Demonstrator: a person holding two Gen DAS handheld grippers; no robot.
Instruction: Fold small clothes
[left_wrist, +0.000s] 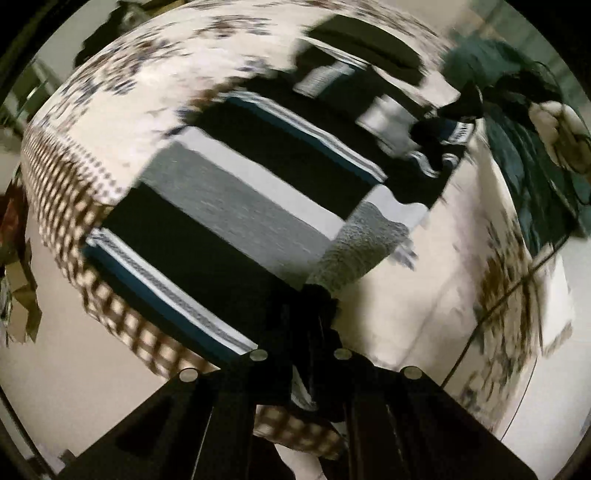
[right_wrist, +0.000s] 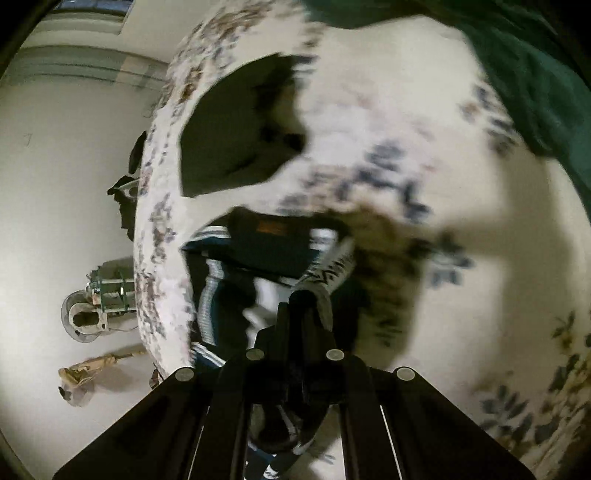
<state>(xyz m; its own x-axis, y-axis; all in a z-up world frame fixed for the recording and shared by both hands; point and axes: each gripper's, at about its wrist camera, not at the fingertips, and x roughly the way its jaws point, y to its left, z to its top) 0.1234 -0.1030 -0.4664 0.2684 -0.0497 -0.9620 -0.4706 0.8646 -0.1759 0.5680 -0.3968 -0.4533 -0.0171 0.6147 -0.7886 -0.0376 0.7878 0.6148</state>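
Both grippers pinching the striped garment, the fold only starting

On my left, the left gripper (left_wrist: 314, 295) has its fingers closed on a dark edge of the striped garment (left_wrist: 240, 192), which runs in black, grey, white and teal bands across the floral bedspread (left_wrist: 147, 81), one end reaching the checked border at the bed's near-left edge. Farther along that spread, toward the far edge, lie other dark and grey pieces (left_wrist: 369, 51); I cannot tell whether they are folded yet. On my right, the right gripper (right_wrist: 295, 299) is likewise clamped shut on the same garment (right_wrist: 236, 273), at a bunched, patterned edge, with a separate black garment (right_wrist: 236, 136) lying loose beyond it and a green cloth (right_wrist: 535, 74) at the far-right corner. I judge this piece gripped but not yet folded, with more left.
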